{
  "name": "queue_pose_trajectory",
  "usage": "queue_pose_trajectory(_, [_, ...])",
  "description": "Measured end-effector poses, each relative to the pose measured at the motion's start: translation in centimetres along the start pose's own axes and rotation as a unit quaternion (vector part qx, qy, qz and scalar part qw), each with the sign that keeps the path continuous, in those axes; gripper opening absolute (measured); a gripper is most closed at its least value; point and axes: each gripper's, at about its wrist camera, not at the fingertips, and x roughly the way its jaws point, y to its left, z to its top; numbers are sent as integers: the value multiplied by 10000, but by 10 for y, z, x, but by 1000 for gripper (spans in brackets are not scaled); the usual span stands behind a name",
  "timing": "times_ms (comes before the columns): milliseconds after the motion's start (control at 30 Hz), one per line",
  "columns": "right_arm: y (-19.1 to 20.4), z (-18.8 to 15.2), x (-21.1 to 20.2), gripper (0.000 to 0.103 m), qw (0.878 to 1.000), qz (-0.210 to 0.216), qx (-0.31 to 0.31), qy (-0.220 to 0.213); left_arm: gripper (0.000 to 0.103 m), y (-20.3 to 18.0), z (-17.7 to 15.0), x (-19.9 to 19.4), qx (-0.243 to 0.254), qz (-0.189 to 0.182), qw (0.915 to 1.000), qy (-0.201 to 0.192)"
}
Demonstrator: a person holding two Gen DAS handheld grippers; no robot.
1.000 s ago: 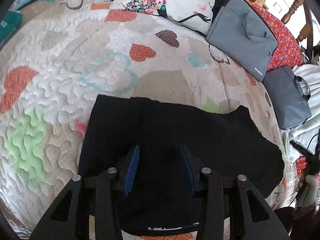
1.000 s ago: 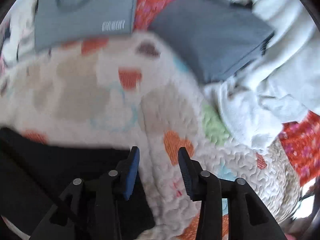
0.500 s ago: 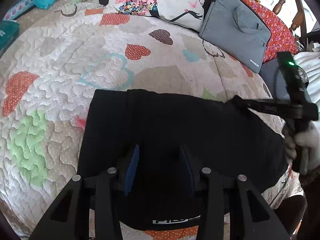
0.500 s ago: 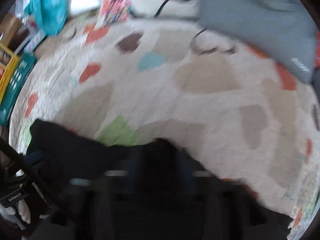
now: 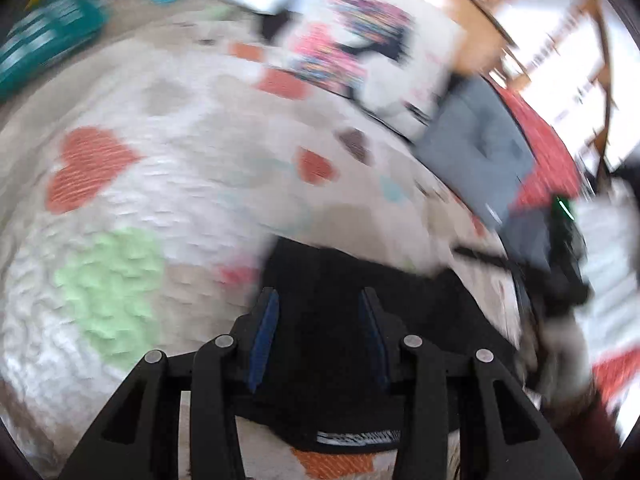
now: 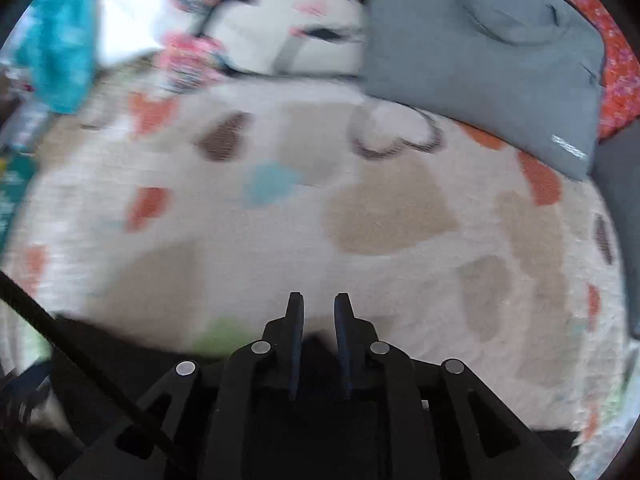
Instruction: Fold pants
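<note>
Black pants [image 5: 360, 280]: folded on the heart-print quilt [image 5: 180, 184], bundle narrower than a second ago. 
Left gripper [image 5: 318, 332]: fingers parted over the cloth, pinching nothing; the view is now smeared where it was sharp. 
Right gripper [image 6: 319, 340]: has crossed to the pants' far edge; jaws just reopening to a narrow gap, cloth seemingly freed, though blur obscures it. 
Reading: one fold likely laid.

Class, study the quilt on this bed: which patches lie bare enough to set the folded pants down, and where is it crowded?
Bare quilt stretches between the black pants near the camera and the pillow and grey bag at the far edge. Another bare patch lies left of the pants, around the green heart. The far right edge is crowded.
</note>
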Motion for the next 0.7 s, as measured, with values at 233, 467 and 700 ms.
queue_pose_trajectory(233, [102,-16,39,24,9785,1841,-515,779,40,25,-7,16,-504,464,9969,390])
queue_pose_trajectory(467, [110,-3,90,35,9753,1981,364,904,46,6,-12,46,244,1168,9906,675])
queue_pose_trajectory(700, [48,-36,-14,42,9713,2272,702,-47,46,5,-6,20,81,955,9953,118])
